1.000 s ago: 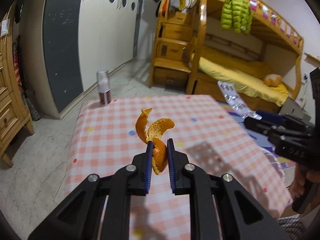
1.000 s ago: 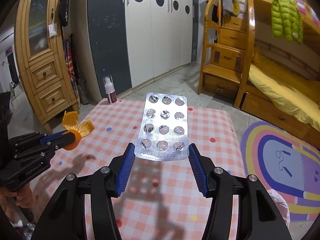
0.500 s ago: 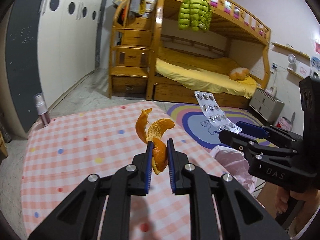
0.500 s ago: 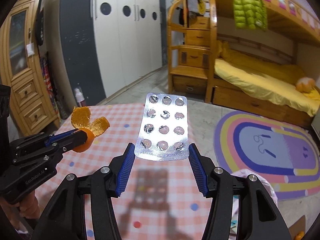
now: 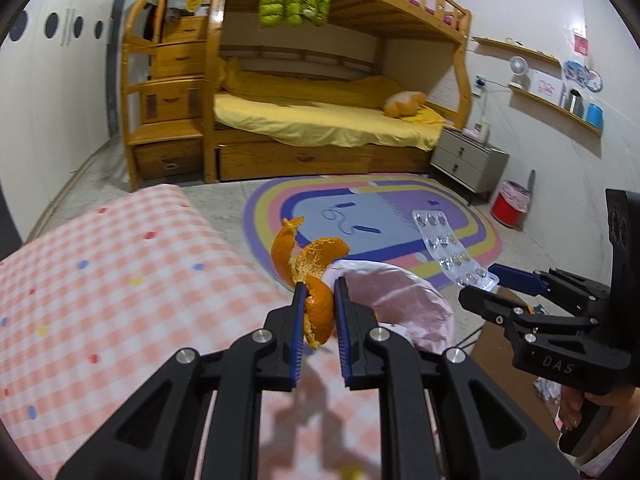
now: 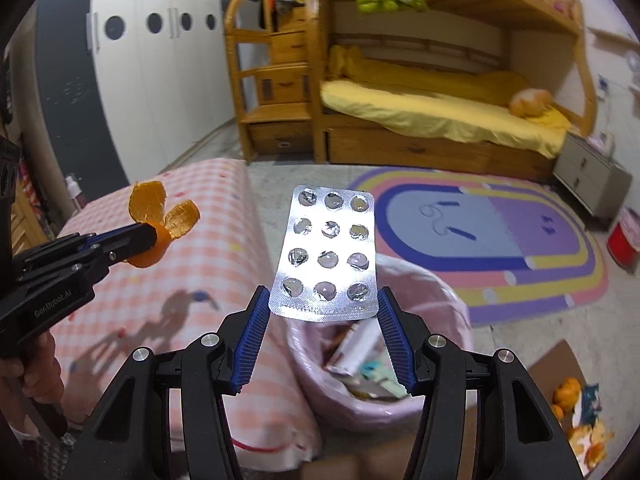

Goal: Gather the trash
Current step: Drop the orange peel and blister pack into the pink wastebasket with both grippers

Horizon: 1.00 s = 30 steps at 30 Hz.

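Observation:
My left gripper (image 5: 318, 310) is shut on an orange peel (image 5: 310, 270) and holds it above the table's right edge, close to a pink trash bag (image 5: 400, 300). It also shows in the right wrist view (image 6: 154, 236) with the peel (image 6: 164, 216). My right gripper (image 6: 322, 322) is shut on a silver blister pack (image 6: 328, 254) and holds it over the open pink trash bag (image 6: 424, 292), which has wrappers inside. The pack also shows in the left wrist view (image 5: 450, 248).
The table with a pink checked cloth (image 5: 120, 280) lies to the left. A rainbow rug (image 6: 500, 240), a bunk bed (image 5: 320, 120), a grey nightstand (image 5: 466, 164) and a red bin (image 5: 510, 204) are beyond. Peels lie on a cardboard box (image 6: 560, 360) at lower right.
Both grippers have swung right, away from the table's middle to its right edge. The pink trash bag has come into view under them. Both holds are unchanged.

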Motion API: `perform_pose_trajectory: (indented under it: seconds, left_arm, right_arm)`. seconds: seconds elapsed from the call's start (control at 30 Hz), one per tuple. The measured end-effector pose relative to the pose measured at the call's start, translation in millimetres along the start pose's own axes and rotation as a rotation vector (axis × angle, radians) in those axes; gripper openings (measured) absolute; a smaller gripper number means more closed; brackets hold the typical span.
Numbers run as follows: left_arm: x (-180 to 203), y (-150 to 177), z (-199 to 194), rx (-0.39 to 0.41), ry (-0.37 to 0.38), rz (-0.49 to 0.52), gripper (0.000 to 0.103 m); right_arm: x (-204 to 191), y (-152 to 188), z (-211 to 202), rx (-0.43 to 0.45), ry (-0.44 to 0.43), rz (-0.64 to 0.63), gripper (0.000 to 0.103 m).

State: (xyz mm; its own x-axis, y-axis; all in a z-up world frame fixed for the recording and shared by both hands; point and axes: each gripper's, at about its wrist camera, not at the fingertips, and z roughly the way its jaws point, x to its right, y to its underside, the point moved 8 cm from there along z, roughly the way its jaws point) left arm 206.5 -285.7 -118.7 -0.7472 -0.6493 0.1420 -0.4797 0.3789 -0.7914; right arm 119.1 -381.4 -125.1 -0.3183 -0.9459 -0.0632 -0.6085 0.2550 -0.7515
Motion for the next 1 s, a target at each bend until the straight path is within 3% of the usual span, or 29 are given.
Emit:
perform_pose_trajectory:
  seconds: [0.27,0.43,0.5,0.57,0.6,0.77,1.0]
  left_arm:
    - [65,1,53,-0.063,0.125,0.084,0.013]
    - [77,0,77,-0.084,0.131,0.101,0.014]
    - [80,-2,83,-0.092,0.133,0.099,0.024]
    - [77,-4,84,-0.082,0.125,0.084,0.062]
    - [74,-6,82,-0.065,0.123,0.073,0.064]
    - [56,-15,65,-0.03,0.09,0.031,0.066]
    - [15,-19,18,0.011,-0.025,-0.06,0.067]
  right_arm:
    - [62,19,12,-0.029,0.05,0.088,0.056]
    - [79,22,30,-0.042,0.065,0.106,0.056]
    - [83,23,39,-0.043,0.064,0.113,0.057]
    - [87,23,47,-0.044,0.066,0.124,0.065]
    - [89,24,50,-0.047,0.072,0.129,0.071]
    - [89,27,40,-0.039,0.079,0.148,0.071]
    - [66,17,-10,0.006,0.044,0.169,0.071]
